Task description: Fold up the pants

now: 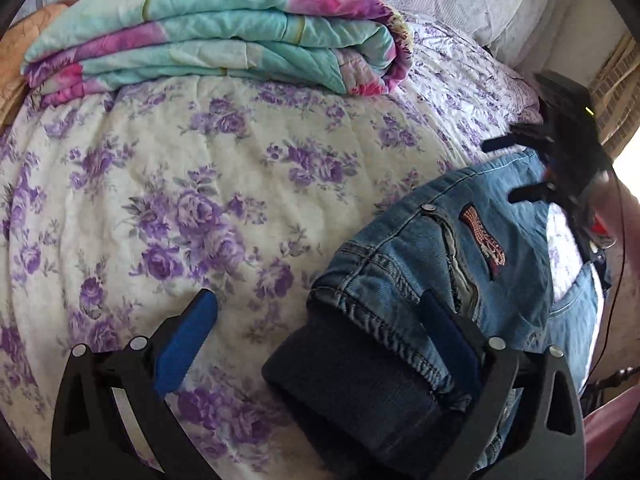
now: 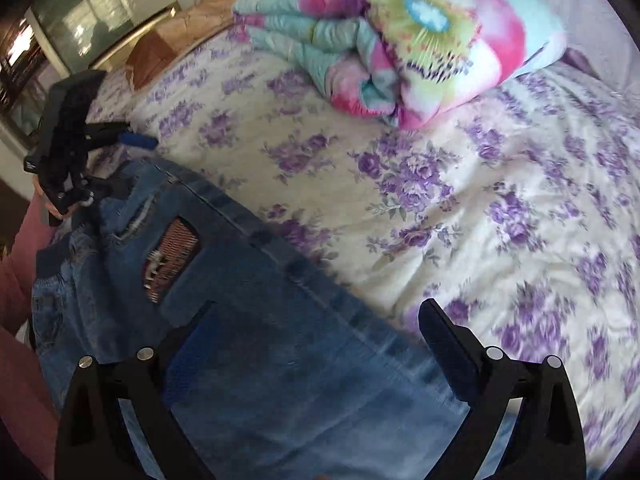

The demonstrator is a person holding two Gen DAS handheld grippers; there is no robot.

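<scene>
A bed under a purple-rose floral bedspread (image 1: pixel 224 152) fills both views, with a folded turquoise-and-pink quilt (image 1: pixel 224 40) at the upper part of each frame. The jeans (image 1: pixel 452 264) lie along the lower right of the left wrist view and the lower left of the right wrist view, dark knit waistband (image 1: pixel 352 384) nearest the left camera. They look folded lengthwise, leg upon leg; the crosswise folds seem still to come. The left hand-held gripper (image 1: pixel 316 344) stands wide, one finger over the denim, gripping nothing. The right hand-held gripper (image 2: pixel 320 344) is likewise wide above the leg.
</scene>
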